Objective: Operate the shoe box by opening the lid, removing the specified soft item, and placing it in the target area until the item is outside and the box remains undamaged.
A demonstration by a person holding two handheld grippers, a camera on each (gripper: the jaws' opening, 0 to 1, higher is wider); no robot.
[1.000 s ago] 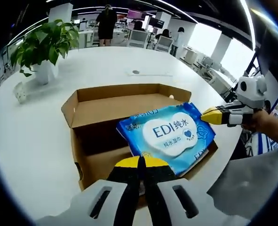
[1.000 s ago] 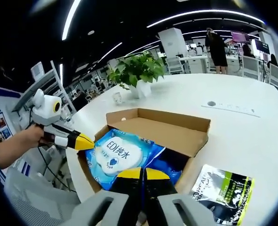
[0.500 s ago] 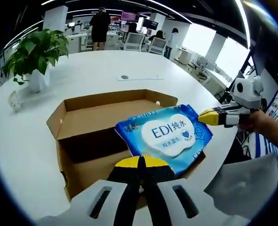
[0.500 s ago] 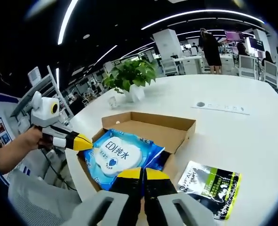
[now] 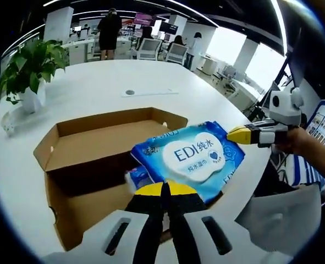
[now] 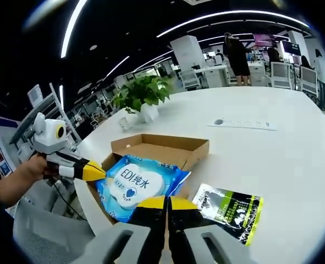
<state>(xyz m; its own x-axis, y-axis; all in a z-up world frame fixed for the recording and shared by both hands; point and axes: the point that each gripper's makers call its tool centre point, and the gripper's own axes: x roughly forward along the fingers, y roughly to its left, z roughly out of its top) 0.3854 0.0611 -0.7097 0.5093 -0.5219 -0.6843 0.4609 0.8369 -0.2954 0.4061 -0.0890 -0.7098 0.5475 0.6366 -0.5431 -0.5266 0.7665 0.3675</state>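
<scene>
With both grippers pinching the wipes pack, it is now riding higher over the box than a second ago, and a second blue pack is showing underneath it, just ahead-left of the left jaws. So the lift-out looks underway; the pack is not yet clear of the box.

The left gripper is closed on the pack's near edge, right at its jaw tips. The right gripper is closed on the far-right corner, a hand behind it. In the right gripper view its own jaws are shut on the near edge, the left gripper clamping the corner to their left.

Versus earlier: both views are pulling back, the box is sitting further from the jaws, and the green-black pouch is now fully visible ahead-right of the right jaws. The lid is staying open; no visible damage to the box.
</scene>
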